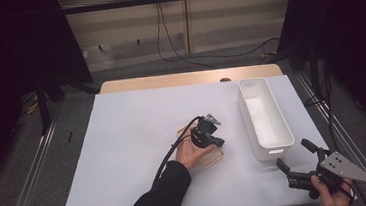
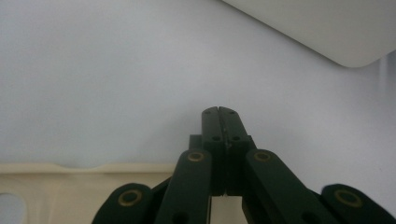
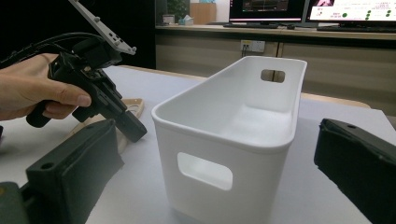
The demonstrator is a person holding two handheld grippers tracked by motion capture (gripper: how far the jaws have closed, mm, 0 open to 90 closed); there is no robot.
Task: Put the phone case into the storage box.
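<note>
While both hands rest at the desk, notes as follows.

Left tongs (image 1: 216, 141): jaws pressed fully together, nothing between them; the left gripper view shows the two black tips meeting in a thin seam. They point down at the tan tray and appear to touch it or sit just above it; I cannot tell which.

Left hand (image 1: 191, 152): wrapped round the grip, dark sleeve coming in from the near edge, cable trailing back along the forearm.

Tan tray (image 1: 215, 156): flat and shallow, lying on the white sheet near the middle of the desk, partly under the left hand; its pale rim fills the lower left of the left gripper view.

Right tongs (image 1: 292, 154): jaws spread wide, holding nothing, low at the near right corner of the desk, aimed at the short end of the white bin.

Right hand (image 1: 329, 193): at the bottom right edge, grey three-cornered plate on top of its gripper.

White bin (image 1: 269, 150): long, open-topped, upright, with a handle slot in each short end; it stands right of the tray, apart from it, its long side running away from the person.

Desk (image 1: 124, 138): covered by a white sheet, wooden edge showing at the far side.
</note>
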